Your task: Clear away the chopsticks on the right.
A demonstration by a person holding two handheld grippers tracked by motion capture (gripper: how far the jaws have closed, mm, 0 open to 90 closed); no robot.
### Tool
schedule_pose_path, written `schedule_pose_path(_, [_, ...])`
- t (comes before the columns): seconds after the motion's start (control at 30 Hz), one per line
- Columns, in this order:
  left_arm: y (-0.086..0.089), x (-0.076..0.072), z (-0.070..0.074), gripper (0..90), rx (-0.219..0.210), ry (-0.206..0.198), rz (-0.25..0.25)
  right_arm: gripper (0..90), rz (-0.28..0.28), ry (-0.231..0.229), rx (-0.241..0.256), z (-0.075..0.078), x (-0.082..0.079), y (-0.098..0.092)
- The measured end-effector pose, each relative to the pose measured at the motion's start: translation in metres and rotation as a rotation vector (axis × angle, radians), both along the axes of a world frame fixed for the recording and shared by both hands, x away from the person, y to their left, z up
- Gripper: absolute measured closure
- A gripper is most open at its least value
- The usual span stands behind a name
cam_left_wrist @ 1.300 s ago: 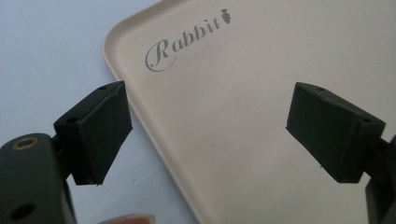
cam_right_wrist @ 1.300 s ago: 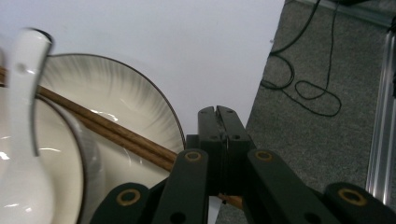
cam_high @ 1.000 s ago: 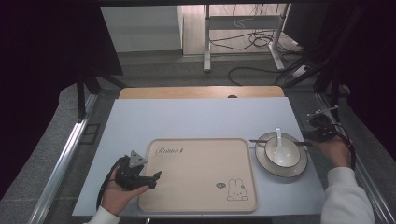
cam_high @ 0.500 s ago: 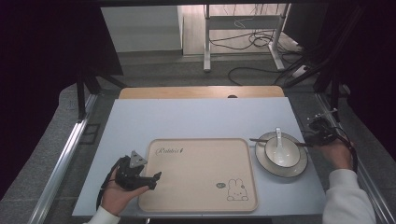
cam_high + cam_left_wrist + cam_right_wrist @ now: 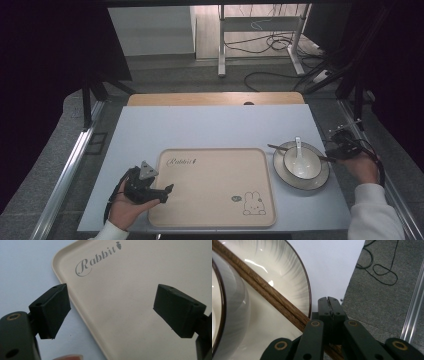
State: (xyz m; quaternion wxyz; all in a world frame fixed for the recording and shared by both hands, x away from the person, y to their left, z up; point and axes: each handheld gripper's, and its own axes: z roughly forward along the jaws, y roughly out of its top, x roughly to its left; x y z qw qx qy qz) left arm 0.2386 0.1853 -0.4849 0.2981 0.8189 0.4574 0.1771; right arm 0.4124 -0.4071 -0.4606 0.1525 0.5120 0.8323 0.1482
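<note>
On the table I count one tray (image 5: 215, 185), one plate (image 5: 316, 180), one bowl (image 5: 302, 162) with one spoon (image 5: 298, 146), and a pair of chopsticks (image 5: 280, 149). The chopsticks lie across the plate at the right, long axis left to right, tips pointing left. The right gripper (image 5: 334, 157) has its jaws together beside their right end; whether it pinches them I cannot tell. The left gripper (image 5: 167, 191) has its jaws apart over the tray's near left edge.

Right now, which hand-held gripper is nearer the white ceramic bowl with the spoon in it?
Right. The right hand-held gripper sits at the plate's edge beside the white ceramic bowl; the left hand-held gripper is across the beige tray.
</note>
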Motion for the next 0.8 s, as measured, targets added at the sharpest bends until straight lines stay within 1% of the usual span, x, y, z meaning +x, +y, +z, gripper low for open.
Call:
schedule_pose_path(0.13, [0.0,0.0,0.0,14.0,0.001,-0.001,-0.001,89.0,0.0,0.003,0.003,0.0,-0.003,-0.001])
schedule_pose_path(0.27, [0.0,0.0,0.0,14.1,0.001,0.001,0.0,89.0,0.008,0.023,0.001,-0.001,-0.007,-0.001])
schedule_pose_path(0.4, [-0.001,0.0,0.0,14.1,0.0,-0.001,-0.001,88.9,0.009,0.021,0.0,0.0,-0.009,-0.002])
schedule_pose_path(0.47, [0.0,0.0,0.0,14.0,0.0,0.0,0.0,88.8,0.003,-0.003,0.0,0.004,-0.011,-0.003])
schedule_pose_path(0.53, [0.0,0.0,0.0,14.0,0.001,0.001,0.0,88.8,0.004,-0.009,0.001,0.006,-0.012,-0.003])
schedule_pose_path(0.57, [0.0,0.0,0.0,14.0,0.001,0.001,-0.001,88.8,0.012,-0.021,0.01,0.011,-0.014,-0.002])
schedule_pose_path(0.7, [-0.001,0.0,-0.001,14.0,0.002,0.002,-0.002,88.8,0.023,-0.028,0.025,0.017,-0.017,0.0])
schedule_pose_path(0.73, [-0.001,0.0,-0.001,14.1,0.003,0.001,-0.003,88.7,0.04,-0.027,0.031,0.019,-0.02,0.002])
schedule_pose_path(0.8, [-0.001,0.0,0.0,14.0,0.002,0.001,-0.004,88.8,0.049,-0.023,0.036,0.019,-0.021,0.004])
